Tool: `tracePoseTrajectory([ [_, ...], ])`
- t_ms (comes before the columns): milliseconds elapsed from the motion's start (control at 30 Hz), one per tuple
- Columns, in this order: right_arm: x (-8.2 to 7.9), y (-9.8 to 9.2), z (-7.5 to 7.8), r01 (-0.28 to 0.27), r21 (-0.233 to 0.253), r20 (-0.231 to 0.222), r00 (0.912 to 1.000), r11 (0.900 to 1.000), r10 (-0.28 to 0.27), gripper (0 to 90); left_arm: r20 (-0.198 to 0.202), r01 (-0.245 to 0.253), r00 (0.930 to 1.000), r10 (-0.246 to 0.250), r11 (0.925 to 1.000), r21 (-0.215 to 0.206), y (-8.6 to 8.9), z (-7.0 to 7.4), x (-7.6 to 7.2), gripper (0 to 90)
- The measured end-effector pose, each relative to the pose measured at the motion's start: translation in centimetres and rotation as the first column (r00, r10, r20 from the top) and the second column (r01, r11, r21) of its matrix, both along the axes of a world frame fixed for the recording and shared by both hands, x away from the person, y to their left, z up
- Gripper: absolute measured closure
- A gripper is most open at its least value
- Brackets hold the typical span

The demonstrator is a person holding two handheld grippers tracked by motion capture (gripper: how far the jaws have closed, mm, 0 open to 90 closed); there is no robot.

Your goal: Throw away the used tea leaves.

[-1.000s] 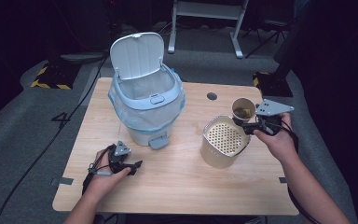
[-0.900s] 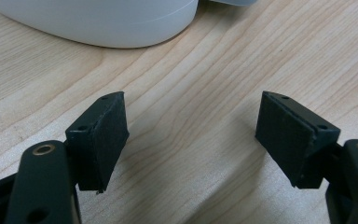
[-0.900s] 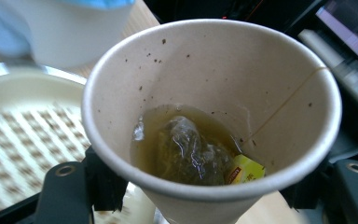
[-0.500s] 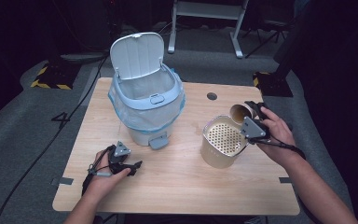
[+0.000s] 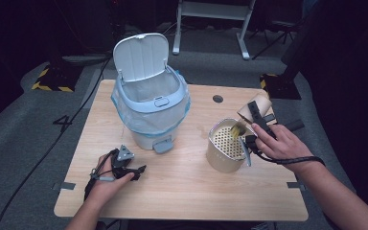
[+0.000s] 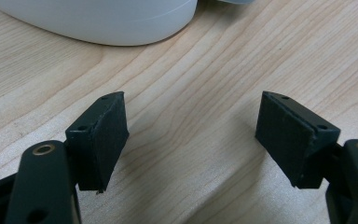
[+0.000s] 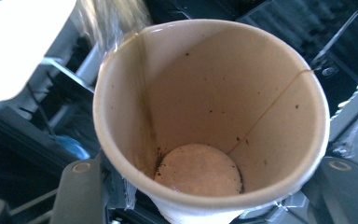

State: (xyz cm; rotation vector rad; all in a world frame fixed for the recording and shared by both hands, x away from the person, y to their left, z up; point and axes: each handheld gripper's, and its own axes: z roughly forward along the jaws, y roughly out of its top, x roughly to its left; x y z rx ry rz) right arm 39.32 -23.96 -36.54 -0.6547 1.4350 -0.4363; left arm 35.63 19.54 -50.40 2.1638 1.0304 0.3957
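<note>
On the tabletop at left, the left gripper is resting w/ fingers wide apart, holding nothing, prob. parked out of the way. Centre: bin w/ lid up, ready for waste. At right, the right gripper is clamping a paper cup, tipping it so liquid is draining into the strainer pot.

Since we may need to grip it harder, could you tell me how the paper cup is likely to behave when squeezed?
The paper cup, held tipped over the strainer pot by the right hand-held gripper, looks thin-walled, so it would probably dent. It is nearly drained, so likely very light. Its wet inner streaks suggest the wall may soften.
</note>
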Motion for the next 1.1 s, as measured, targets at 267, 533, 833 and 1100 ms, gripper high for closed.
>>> tracePoseTrajectory([
  [267,-0.33,0.38,0.38,-0.018,-0.056,0.033,0.9992,0.998,0.02,38.6,0.0,0.0,1.0,0.0,1.0,0.0,0.0,0.0,0.0,25.2],
  [533,-0.37,0.47,0.04,-0.023,-0.055,0.031,0.9992,0.998,0.025,38.6,0.0,0.0,1.0,0.0,1.0,0.001,0.01,0.0,0.0,25.2],
  [833,-0.24,0.34,-0.14,-0.018,-0.041,0.02,0.9996,0.999,0.019,38.6,0.0,0.0,1.0,0.0,1.0,0.0,0.0,0.0,0.0,25.2],
  [1100,-0.07,0.16,-0.03,-0.006,0.008,-0.027,0.9996,1.0,0.006,38.2,-0.003,0.002,1.0,-0.002,1.0,0.0,0.01,0.02,0.0,25.2],
])
